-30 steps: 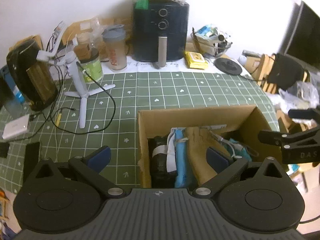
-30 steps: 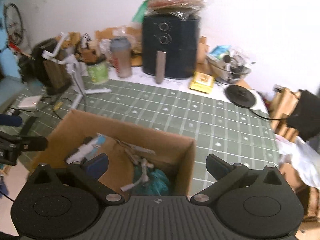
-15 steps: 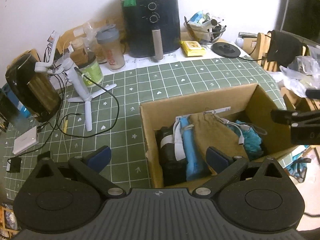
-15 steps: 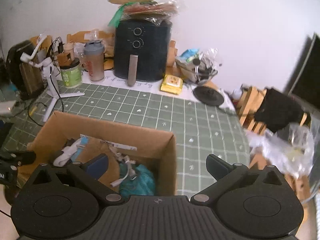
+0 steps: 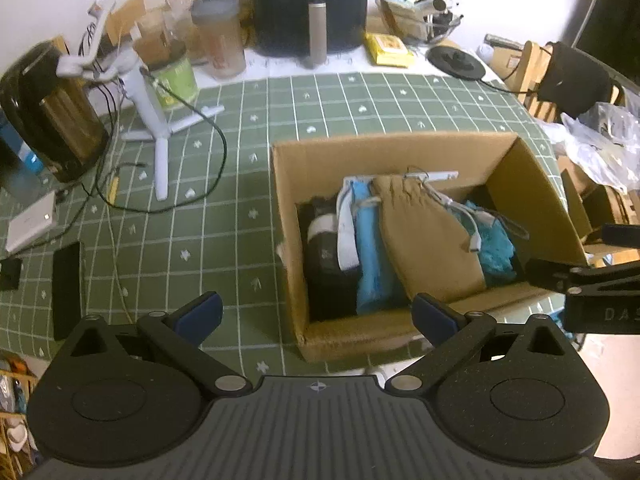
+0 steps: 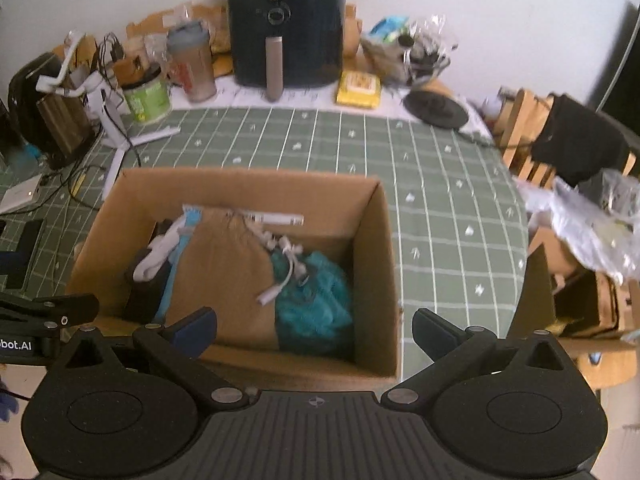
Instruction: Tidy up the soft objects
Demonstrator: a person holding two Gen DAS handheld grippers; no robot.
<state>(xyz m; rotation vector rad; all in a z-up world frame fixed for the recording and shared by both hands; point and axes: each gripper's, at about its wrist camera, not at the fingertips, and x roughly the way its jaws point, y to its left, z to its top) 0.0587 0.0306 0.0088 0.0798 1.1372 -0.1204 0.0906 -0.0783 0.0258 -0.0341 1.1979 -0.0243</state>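
Both the left gripper [image 5: 316, 314] and right gripper [image 6: 314, 330] hang wide open and empty above the brown cardboard box [image 6: 376, 264] of soft pouches, so I'd guess the loose white drawstrings [image 6: 280, 276] could snag a finger.

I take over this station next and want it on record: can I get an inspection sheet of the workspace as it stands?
Surface: green grid-pattern tablecloth, crowded along the back and left edges.
Job's things: cardboard box, open, holding a black bundle, a blue cloth, a tan drawstring pouch and a teal fluffy item, packed side by side.
Clutter: air fryer, shaker bottle, green tub, yellow pack, white tripod, black phone.
Grippers: left claw and right claw both open, holding nothing, at the box's near side.
Cables: a black cable loops across the cloth near the tripod.
Surroundings: white wall; wooden chair on the right.
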